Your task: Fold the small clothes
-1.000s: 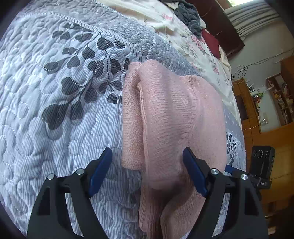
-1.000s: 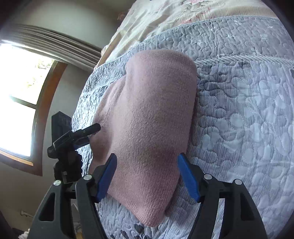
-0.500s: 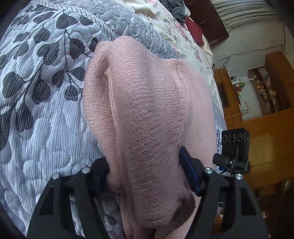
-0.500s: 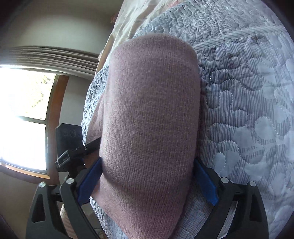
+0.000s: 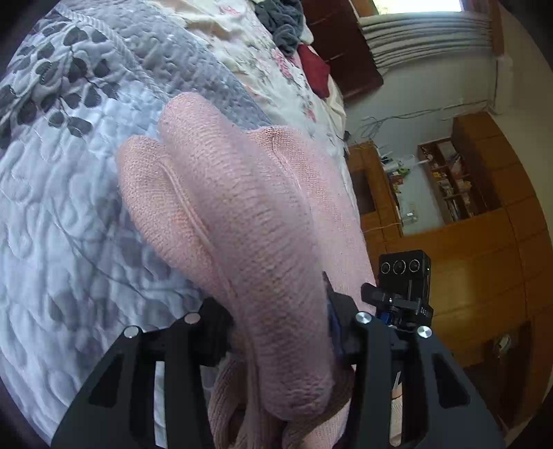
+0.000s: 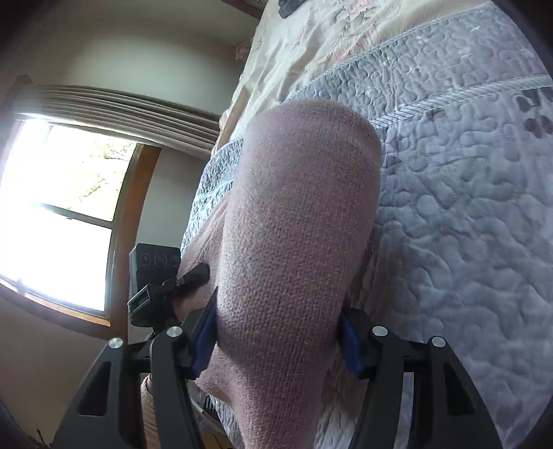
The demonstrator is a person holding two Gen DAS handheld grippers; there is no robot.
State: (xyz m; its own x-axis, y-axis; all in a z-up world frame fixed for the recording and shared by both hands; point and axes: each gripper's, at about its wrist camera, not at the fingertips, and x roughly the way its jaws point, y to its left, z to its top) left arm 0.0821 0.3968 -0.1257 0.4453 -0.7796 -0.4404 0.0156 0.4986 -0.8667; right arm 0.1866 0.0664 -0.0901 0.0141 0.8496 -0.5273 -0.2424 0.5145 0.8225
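A pink knit garment [image 5: 242,207] lies folded on the grey quilted bedspread [image 5: 69,179], its near end bunched into a thick roll. My left gripper [image 5: 276,328] is shut on that roll; the cloth fills the gap between its fingers and hides the blue pads. In the right wrist view the same garment [image 6: 300,207] rises as a rounded fold from the quilt [image 6: 466,207]. My right gripper [image 6: 278,338] is shut on its near edge, with blue pads pressed against both sides. More pink knit hangs below both grippers.
A floral sheet [image 5: 255,45] covers the far part of the bed, with a dark grey clothes pile [image 5: 283,24] and a red item [image 5: 314,69] on it. A black camera on a stand [image 5: 404,273] is beside the bed edge. Wooden cabinets [image 5: 484,259] and a bright window [image 6: 52,207] lie beyond.
Both grippers went from open and short of the garment to pushed onto its folded edge, then their fingers closed in on the cloth. The fold now bulges up higher.
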